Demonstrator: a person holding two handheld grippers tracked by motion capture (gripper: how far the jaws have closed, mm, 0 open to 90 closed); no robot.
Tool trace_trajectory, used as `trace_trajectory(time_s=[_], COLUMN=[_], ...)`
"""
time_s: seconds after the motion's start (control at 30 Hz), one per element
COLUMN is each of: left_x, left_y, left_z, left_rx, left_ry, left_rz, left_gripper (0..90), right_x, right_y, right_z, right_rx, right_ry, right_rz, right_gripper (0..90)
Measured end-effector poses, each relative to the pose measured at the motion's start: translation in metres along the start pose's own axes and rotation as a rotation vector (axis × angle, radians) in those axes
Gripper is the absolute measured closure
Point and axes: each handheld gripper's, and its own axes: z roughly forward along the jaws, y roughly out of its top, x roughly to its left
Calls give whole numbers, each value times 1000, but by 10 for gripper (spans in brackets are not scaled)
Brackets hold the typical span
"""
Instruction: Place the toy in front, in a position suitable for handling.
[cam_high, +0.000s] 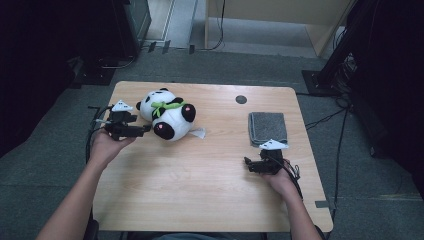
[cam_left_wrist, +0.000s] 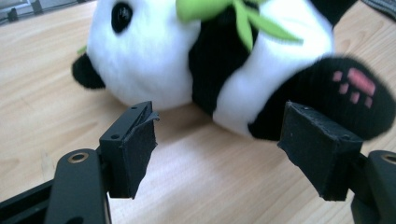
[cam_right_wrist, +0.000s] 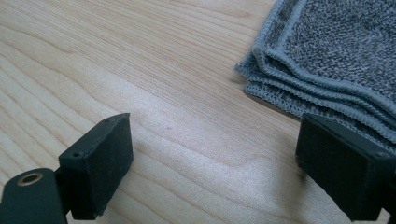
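Left hand-held gripper (cam_high: 145, 129) sat at the table's (cam_high: 210, 175) left edge, jaws pointing right at the toy panda (cam_high: 167, 114), tips just short of it. In the left gripper view the left hand-held gripper (cam_left_wrist: 217, 149) had its jaws well apart with nothing between the pads, only bare wood in the gap; the toy panda (cam_left_wrist: 210, 56) lay just past the tips, its black foot with pink pads behind the right-hand jaw, whether touching I couldn't tell. Panda was on its side in the far-left part of the table, head toward the far edge, green leaf on its chest, white tag (cam_high: 198, 133) sticking out on its right. Right hand-held gripper (cam_high: 246, 163) was low over the table near the right edge, just in front of the folded grey cloth (cam_high: 268, 128). In the right gripper view the right hand-held gripper (cam_right_wrist: 212, 165) was wide open and empty, bare table (cam_right_wrist: 140, 70) between the jaws, and the folded grey cloth (cam_right_wrist: 336, 51) lay just beyond the right-hand jaw. Small dark round hole (cam_high: 241, 99) in the table near the far edge.
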Motion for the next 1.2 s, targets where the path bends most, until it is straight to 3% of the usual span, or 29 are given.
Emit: trace_trajectory(time_s=[0.17,0.3,0.4,0.67,0.77,0.97,1.1,1.2], left_x=[1,7,13,19,21,9,8,8], left_y=[18,29,43,63,65,67,62,60], left_z=[6,8,13,30,36,50,58,58], left_rx=[1,-3,-4,5,3,44,59,42], left_ry=[-18,-37,-45,-70,-89,-122,-110,-111], left_rz=[39,26,48,57,42,109,131,118], left_gripper=[266,266,265,263,265,263,264,280], right_x=[0,0,0,0,0,0,0,0], right_y=[0,0,0,0,0,0,0,0], right_z=[0,0,0,0,0,0,0,0], right_rx=[1,0,1,1,1,1,1,1], right_ry=[0,0,0,0,0,0,0,0], right_rz=[1,1,0,1,1,1,1,1], right_gripper=[112,112,112,112,112,112,112,112])
